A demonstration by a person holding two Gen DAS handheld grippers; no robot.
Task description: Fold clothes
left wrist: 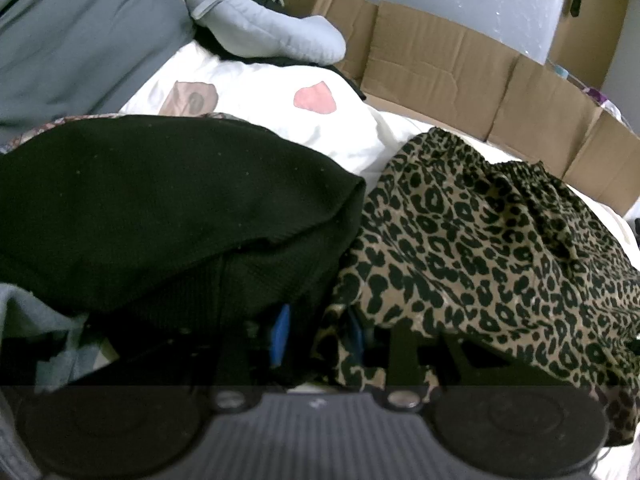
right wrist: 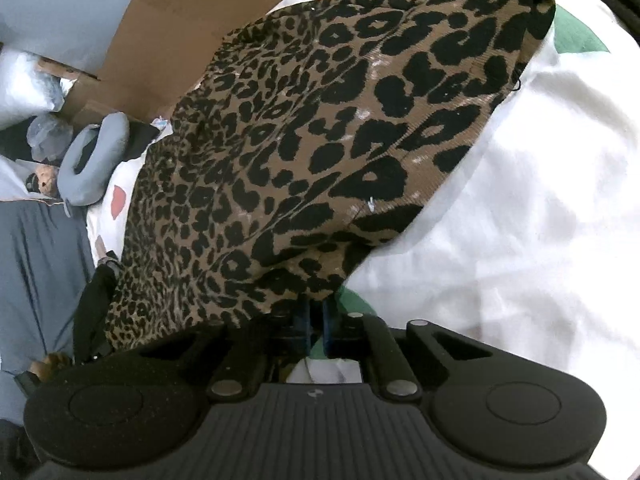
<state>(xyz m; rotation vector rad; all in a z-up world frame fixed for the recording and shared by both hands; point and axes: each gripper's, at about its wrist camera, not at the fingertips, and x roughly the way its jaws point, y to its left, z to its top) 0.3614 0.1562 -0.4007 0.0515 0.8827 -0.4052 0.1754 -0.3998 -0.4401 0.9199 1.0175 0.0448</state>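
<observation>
My left black two-finger gripper (left wrist: pixel 320 332) has its blue-padded fingers nearly together, pinching a patterned fabric edge. My right black two-finger gripper (right wrist: pixel 316 320) points forward, blue pads close, clamped on the same cloth.

The left claw (left wrist: pixel 318 336) is mostly buried: the black knit garment (left wrist: pixel 160 208) covers one blue-padded finger, the brown-and-black leopard-print cloth (left wrist: pixel 500 248) drapes over the other, so its grip cannot be read. In the right wrist view, the leopard-print cloth (right wrist: pixel 320 128) hides the tips of the right claw (right wrist: pixel 318 320). The black garment runs off the left edge.
</observation>
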